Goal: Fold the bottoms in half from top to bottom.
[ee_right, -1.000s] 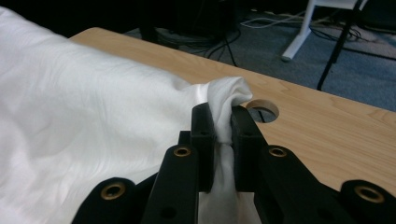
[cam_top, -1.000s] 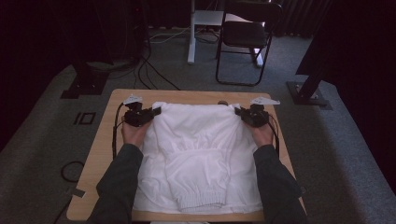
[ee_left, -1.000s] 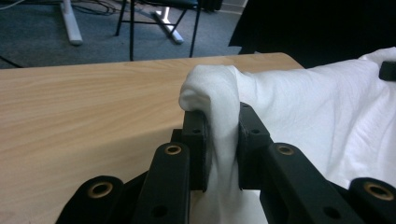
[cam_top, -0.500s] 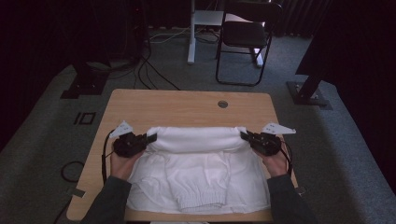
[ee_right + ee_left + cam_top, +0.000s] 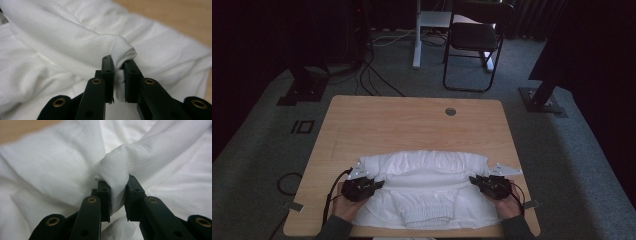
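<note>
Wooden table, light grain, round grommet hole near far edge. Grey carpet floor around table. Black folding chair beyond far edge, beside white table leg. Black cables trailing across floor at far left. Black stand bases left and right. Square floor marking left of table.
</note>
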